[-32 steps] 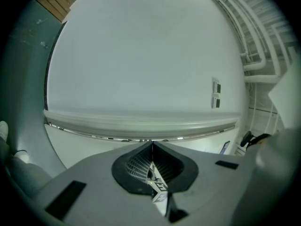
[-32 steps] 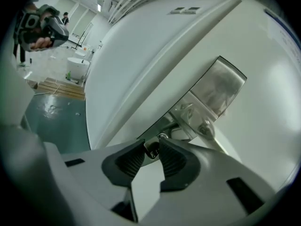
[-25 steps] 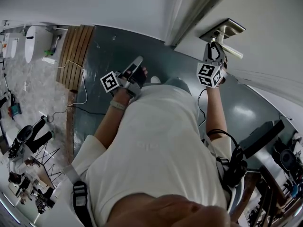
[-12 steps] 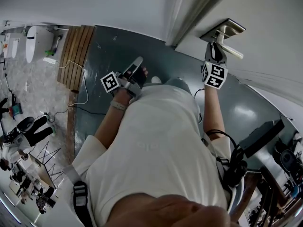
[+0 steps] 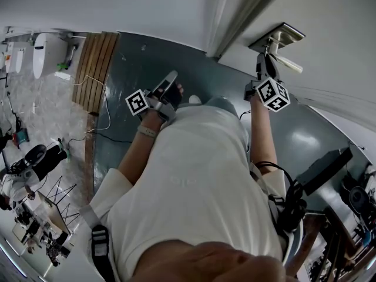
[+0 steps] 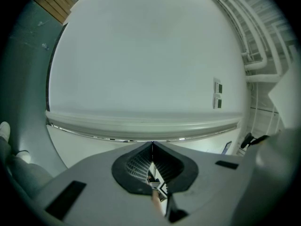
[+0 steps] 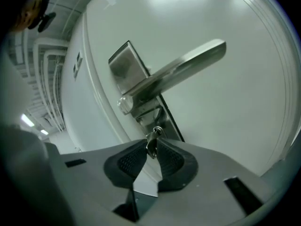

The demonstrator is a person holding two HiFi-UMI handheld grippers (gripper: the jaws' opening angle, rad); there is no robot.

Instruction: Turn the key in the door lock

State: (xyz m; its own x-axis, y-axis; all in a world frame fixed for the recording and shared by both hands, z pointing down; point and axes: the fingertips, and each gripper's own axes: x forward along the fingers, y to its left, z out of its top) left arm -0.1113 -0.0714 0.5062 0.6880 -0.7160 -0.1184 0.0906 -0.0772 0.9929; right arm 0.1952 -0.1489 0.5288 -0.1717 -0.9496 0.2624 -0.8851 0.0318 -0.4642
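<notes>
- Right gripper (image 7: 152,144): jaws have just been closing and now pinch the key (image 7: 151,149) between their tips.
- Key sits in the lock (image 7: 149,119) just under the handle (image 7: 178,69), on the door (image 7: 235,126) at right.
- Left gripper (image 6: 152,146): jaws together (nothing between them), held well left of the lock, facing a pale wall (image 6: 141,55).
- Person (image 5: 194,192) in a white shirt stands near the door.
</notes>
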